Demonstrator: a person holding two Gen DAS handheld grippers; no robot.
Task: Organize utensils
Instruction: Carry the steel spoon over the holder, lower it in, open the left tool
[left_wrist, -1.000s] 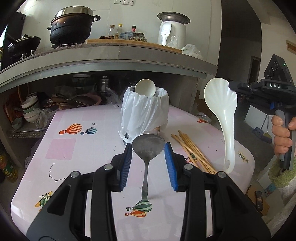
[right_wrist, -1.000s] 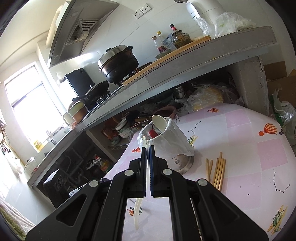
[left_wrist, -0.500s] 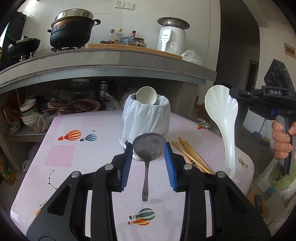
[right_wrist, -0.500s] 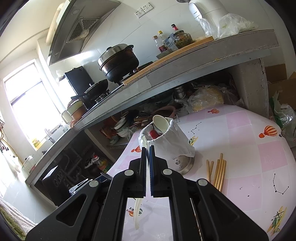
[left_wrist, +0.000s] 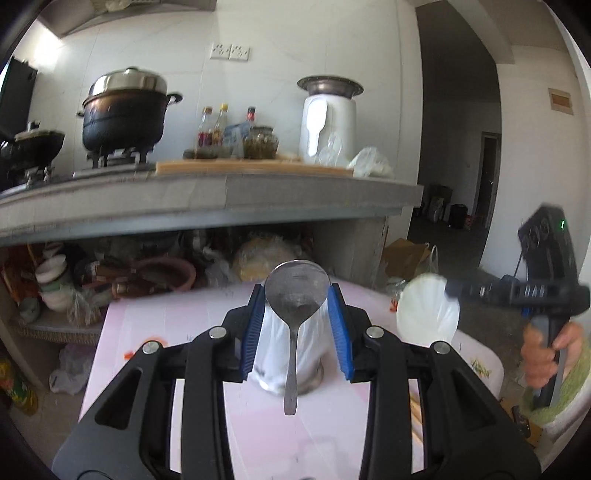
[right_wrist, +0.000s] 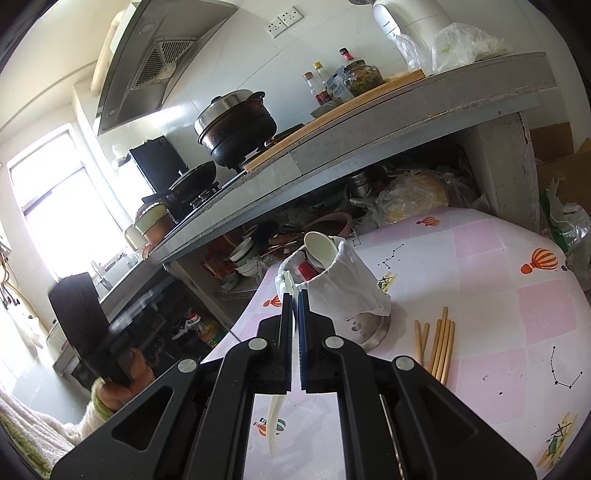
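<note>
Between the blue pads (left_wrist: 334, 325) of the left gripper (left_wrist: 296, 314), near the middle of the left wrist view, sits a metal spoon (left_wrist: 294, 317). The pads pinch its round bowl from both sides, so the handle hangs straight down and points at the holder (left_wrist: 314, 354) below. That looks like a good way to hold it, because the thin end can slide in first. The holder is a metal cup wrapped in a white plastic bag, and it stands on the pink table (right_wrist: 480, 280). In the right wrist view, a white spoon (right_wrist: 319, 249) and something red already stick out of its top, so this seems to be where the utensils go. At the lower middle of that view, the right gripper (right_wrist: 294, 306) is pressed almost together on a white rice scoop (right_wrist: 275, 417). It grips the flat scoop by its wide end, and the long handle dangles below. I think the scoop is waiting for its turn. Some wooden chopsticks (right_wrist: 439, 343) lie flat on the table just beside the holder, toward the lower right. Nobody has picked them up yet, so they likely go in later.
</note>
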